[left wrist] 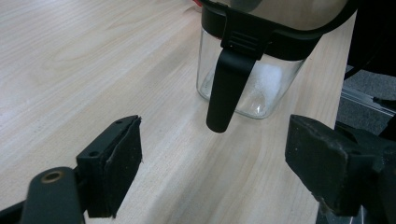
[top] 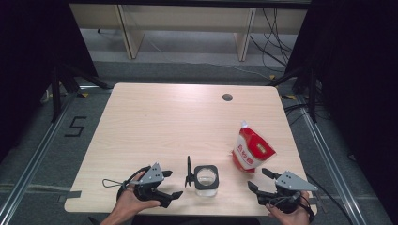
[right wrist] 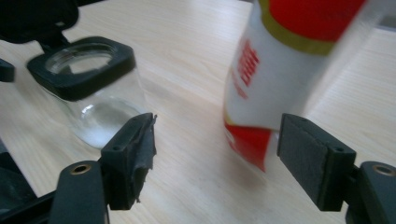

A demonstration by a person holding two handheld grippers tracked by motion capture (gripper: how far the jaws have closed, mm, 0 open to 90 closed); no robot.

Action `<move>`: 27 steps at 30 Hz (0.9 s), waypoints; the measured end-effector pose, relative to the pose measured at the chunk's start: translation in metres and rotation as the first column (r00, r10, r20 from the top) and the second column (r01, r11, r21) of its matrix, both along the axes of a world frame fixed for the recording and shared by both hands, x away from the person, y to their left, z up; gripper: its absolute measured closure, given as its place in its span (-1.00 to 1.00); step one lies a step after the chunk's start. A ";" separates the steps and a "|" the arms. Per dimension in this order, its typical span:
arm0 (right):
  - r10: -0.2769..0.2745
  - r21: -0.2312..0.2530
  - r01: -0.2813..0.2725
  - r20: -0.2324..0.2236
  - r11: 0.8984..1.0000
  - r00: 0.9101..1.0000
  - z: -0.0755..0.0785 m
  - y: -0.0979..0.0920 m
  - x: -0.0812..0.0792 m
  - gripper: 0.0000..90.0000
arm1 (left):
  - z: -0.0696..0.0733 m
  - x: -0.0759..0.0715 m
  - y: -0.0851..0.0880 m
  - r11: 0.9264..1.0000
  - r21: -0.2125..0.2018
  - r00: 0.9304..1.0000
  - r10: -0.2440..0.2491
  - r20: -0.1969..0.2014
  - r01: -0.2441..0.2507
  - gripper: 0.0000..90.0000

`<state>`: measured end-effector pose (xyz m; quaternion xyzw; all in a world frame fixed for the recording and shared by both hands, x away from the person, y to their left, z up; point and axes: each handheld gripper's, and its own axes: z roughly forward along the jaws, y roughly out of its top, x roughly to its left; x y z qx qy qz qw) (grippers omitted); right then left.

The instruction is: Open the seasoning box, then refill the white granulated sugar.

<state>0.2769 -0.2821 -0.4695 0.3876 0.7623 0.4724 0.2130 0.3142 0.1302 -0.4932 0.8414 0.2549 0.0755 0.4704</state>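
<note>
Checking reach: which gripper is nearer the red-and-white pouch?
Right. The right gripper sits open just in front of the pouch; the left gripper is across the glass jar from it.

The pale, light-wood counter [top: 155,122] shows a fine, wavy grain and one dark round hole [top: 227,97] near its far edge. On it, the clear glass jar with a black square collar [top: 206,179] carries a black clasp lever [left wrist: 227,88], and there's something white at its bottom. The red-and-white plastic pouch [top: 252,151] has white lettering on red, red lettering on white, and a yellow band seen from the right tongs' camera. Left tongs [top: 171,184] are black with a grey plate on top; right tongs [top: 259,180] match, black under grey. The floor is grey, with a black "5" [top: 75,126] marked on it.
</note>
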 end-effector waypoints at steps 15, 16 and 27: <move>-0.047 0.010 0.047 0.016 0.999 0.999 -0.009 -0.014 0.016 -0.64 | -0.003 -0.001 -0.003 1.000 0.011 1.000 0.011 0.018 -0.012 -0.59; -0.063 -0.002 0.063 0.028 0.998 0.998 -0.009 -0.015 0.017 -0.64 | -0.003 -0.001 -0.004 1.000 -0.006 1.000 0.010 0.014 -0.010 -0.59; -0.077 0.038 0.075 0.052 0.996 0.996 -0.013 -0.017 0.037 -0.65 | -0.001 -0.002 0.000 1.000 0.002 1.000 0.011 0.017 -0.011 -0.59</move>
